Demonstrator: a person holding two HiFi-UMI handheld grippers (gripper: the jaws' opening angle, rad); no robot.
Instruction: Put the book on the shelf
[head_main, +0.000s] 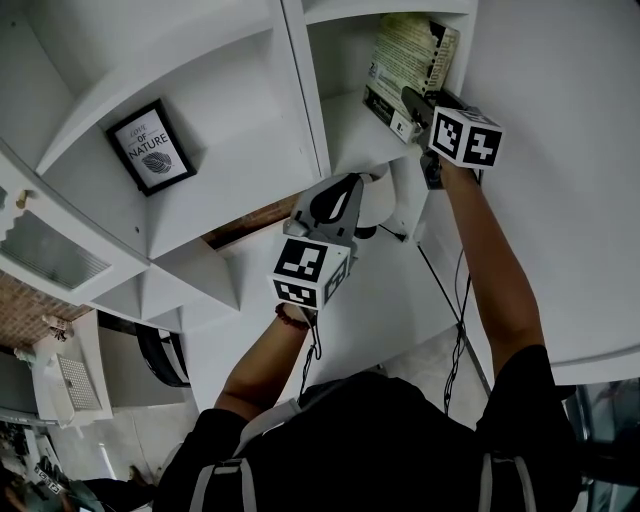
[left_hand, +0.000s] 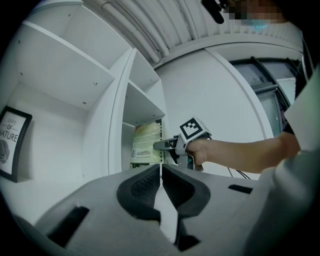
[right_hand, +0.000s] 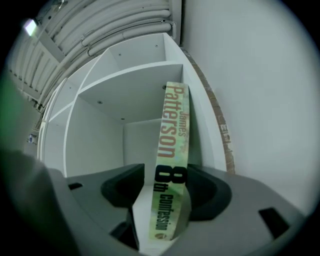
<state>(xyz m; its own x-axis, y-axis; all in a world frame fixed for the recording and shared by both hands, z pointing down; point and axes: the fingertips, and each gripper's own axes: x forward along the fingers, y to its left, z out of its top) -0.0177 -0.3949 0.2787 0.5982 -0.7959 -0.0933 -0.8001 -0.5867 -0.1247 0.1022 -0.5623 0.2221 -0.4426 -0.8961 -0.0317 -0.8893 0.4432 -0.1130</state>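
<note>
The right claw (right_hand: 167, 172) is open, its jaws spread wide on either side of the book (right_hand: 172, 130) without pressing on it. The book stands spine outward in the right-hand compartment of the white shelf (right_hand: 100, 140). It is tilted a little, with its top towards that compartment's right wall. The left claw (left_hand: 161, 172) is closed on nothing, jaws together, and is held nearer and to the left of the right one. Further left, a framed print (head_main: 150, 147) stands in another compartment.

Book (right_hand: 170, 165), pale green spine lettered "James Patterson 8th Confession", standing on end, slightly tilted, in the white shelf's (right_hand: 100, 135) right-hand compartment.
</note>
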